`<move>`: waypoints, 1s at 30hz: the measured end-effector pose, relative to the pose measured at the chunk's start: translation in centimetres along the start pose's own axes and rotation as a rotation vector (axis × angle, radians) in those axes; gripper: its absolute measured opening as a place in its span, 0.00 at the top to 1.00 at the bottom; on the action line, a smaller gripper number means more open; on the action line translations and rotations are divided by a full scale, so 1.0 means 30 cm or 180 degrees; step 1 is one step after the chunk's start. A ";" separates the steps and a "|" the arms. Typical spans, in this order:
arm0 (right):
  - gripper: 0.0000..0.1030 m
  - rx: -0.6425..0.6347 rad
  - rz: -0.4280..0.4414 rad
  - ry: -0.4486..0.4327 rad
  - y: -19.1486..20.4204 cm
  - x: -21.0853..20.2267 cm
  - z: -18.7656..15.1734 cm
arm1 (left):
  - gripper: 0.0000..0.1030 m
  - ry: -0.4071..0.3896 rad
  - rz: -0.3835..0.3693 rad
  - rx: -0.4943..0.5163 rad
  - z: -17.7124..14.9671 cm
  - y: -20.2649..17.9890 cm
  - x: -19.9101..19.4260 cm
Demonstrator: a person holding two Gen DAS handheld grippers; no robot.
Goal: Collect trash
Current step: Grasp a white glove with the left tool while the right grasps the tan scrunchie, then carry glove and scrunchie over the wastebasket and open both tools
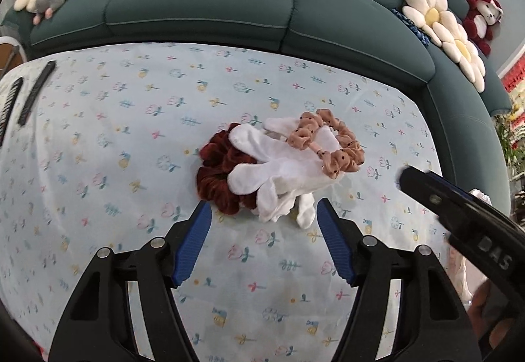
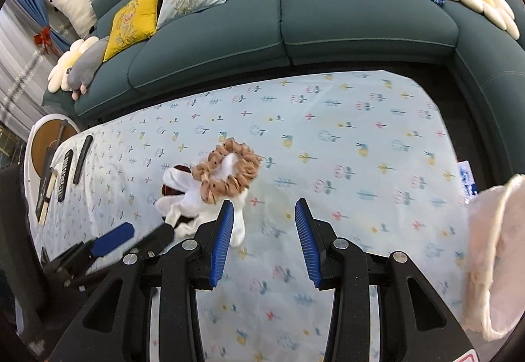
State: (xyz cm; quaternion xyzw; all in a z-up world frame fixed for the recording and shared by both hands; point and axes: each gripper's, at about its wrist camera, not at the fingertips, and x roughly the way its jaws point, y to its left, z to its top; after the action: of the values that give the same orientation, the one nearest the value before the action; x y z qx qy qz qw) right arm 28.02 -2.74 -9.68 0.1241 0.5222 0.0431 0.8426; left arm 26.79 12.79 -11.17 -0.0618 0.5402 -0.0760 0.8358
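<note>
A pile lies on the flowered tablecloth [image 1: 131,138]: white gloves [image 1: 282,168], a dark red velvet scrunchie [image 1: 220,171] under them, and a tan dotted scrunchie [image 1: 331,145] on top. My left gripper [image 1: 264,214] is open, its blue pads just short of the pile's near edge. My right gripper [image 2: 264,214] is open and empty over bare cloth, right of the pile; its left pad overlaps a glove finger [image 2: 238,227]. The tan scrunchie [image 2: 226,175] and gloves [image 2: 183,194] show in the right wrist view. The right gripper shows in the left view [image 1: 426,188].
A pale pink bag or cloth [image 2: 492,250] hangs at the right edge. Black combs [image 1: 32,96] lie at the table's left end. A teal sofa [image 1: 210,4] with cushions and plush toys curves behind and right of the table. A round side table [image 2: 46,145] stands left.
</note>
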 end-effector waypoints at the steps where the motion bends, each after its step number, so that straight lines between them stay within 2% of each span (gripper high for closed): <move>1: 0.62 0.0000 0.0004 0.0025 0.008 0.023 0.013 | 0.42 0.0016 -0.0041 0.0008 0.005 -0.001 0.010; 4: 0.62 0.0017 0.0028 0.0072 0.020 0.071 0.040 | 0.48 0.0068 -0.0118 0.0053 0.019 -0.008 0.042; 6: 0.62 0.0033 0.0061 0.0110 0.024 0.102 0.056 | 0.61 0.0136 -0.0182 0.0074 0.026 -0.010 0.070; 10: 0.62 0.0027 0.0097 0.0216 0.036 0.163 0.068 | 0.78 0.0202 -0.0292 0.0029 0.024 0.006 0.104; 12: 0.67 0.0042 0.0102 0.0293 0.040 0.196 0.060 | 0.91 0.0243 -0.0334 0.0011 0.014 0.016 0.118; 13: 0.74 0.0044 0.0109 0.0320 0.039 0.205 0.054 | 0.93 0.0250 -0.0336 0.0011 0.010 0.018 0.121; 15: 0.83 0.0053 0.0134 0.0345 0.041 0.221 0.038 | 0.96 0.0249 -0.0315 0.0016 -0.002 0.023 0.125; 18: 0.89 0.0055 0.0147 0.0325 0.038 0.217 0.019 | 0.96 0.0240 -0.0301 0.0007 -0.011 0.025 0.121; 22: 0.91 0.0123 0.0149 0.0229 0.009 0.171 0.016 | 0.97 0.0189 -0.0252 -0.0006 -0.015 0.012 0.093; 30: 0.91 0.0180 0.0118 -0.0051 -0.081 -0.012 0.038 | 0.97 0.0037 -0.0276 0.0026 0.001 -0.068 -0.008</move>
State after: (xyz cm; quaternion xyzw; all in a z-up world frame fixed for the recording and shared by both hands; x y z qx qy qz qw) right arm 28.73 -5.33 -9.50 0.1579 0.5141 0.0431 0.8420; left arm 26.60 10.83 -10.57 -0.0814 0.5415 -0.1147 0.8288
